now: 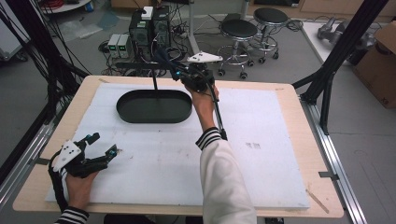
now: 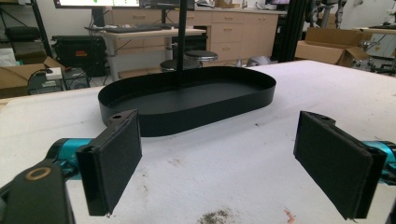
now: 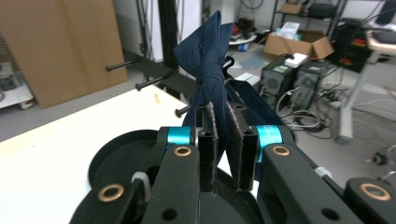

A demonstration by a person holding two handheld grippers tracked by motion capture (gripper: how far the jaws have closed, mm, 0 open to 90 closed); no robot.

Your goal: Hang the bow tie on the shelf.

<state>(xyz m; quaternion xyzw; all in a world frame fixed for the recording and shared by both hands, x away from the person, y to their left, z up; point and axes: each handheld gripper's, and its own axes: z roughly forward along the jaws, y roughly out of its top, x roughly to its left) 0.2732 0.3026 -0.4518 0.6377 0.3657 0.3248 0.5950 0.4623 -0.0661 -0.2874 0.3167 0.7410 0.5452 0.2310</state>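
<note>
Between the right gripper's [image 3: 223, 144] nearly closed jaws, a bunched dark blue cloth [image 3: 211, 56] is pinched, sticking up past them, above the black oval tray [image 1: 154, 106]. Left gripper [image 2: 219, 161] jaws spread wide, holding nothing, tray just ahead.

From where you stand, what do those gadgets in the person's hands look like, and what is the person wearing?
Each hand holds a black gripper with teal-blue collars and brass-coloured pivot rivets. The left gripper carries flat, black felt-like pads and a pale three-cornered plate with dark dots; the right gripper has one too. A black cable trails from the left one. The sleeves are white with black-and-white striped cuffs.
</note>
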